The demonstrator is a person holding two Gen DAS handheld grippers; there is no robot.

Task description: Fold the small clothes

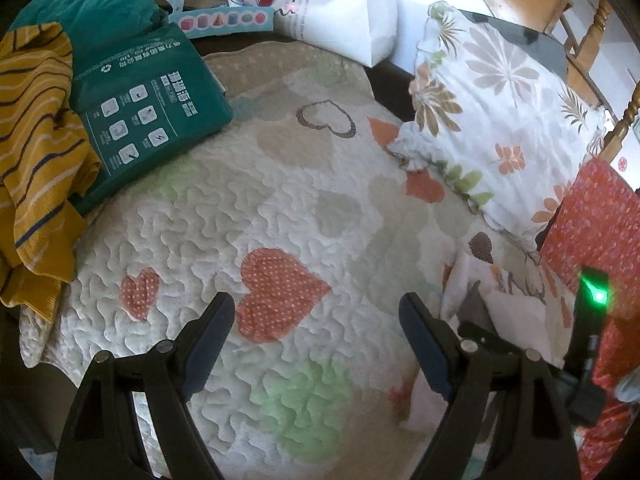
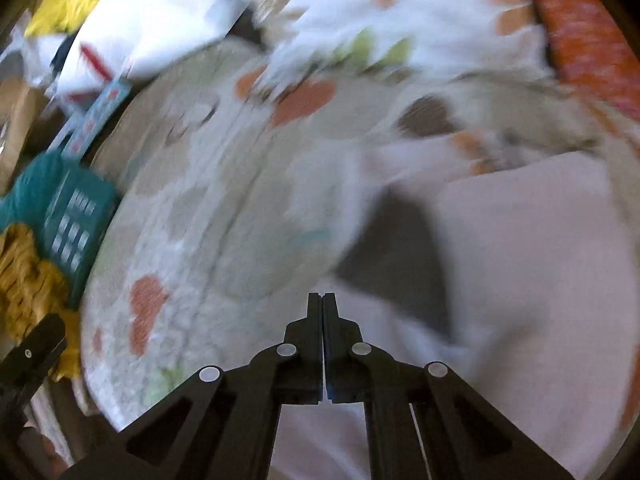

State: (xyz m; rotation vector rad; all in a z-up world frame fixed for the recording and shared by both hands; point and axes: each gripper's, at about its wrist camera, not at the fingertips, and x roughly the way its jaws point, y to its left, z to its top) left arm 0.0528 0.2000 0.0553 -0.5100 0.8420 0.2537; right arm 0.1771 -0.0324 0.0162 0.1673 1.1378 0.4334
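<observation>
A pale pink-white small garment (image 2: 520, 280) lies on the quilted heart-print bedspread (image 1: 248, 208), with a dark grey patch (image 2: 400, 256) on it. Its edge shows at the lower right of the left wrist view (image 1: 512, 300). My left gripper (image 1: 316, 308) is open and empty above the quilt, over a red dotted heart. My right gripper (image 2: 322, 300) is shut, its tips close over the garment's left part; the view is motion-blurred and no cloth shows between the fingers. The right gripper's body with a green light shows in the left wrist view (image 1: 592, 320).
A green package (image 1: 148, 100) and a yellow striped garment (image 1: 36, 152) lie at the left. A floral pillow (image 1: 492, 120), a red patterned cloth (image 1: 592, 232) and a white bag (image 1: 320, 4) sit at the back and right. A wooden chair (image 1: 580, 40) stands beyond.
</observation>
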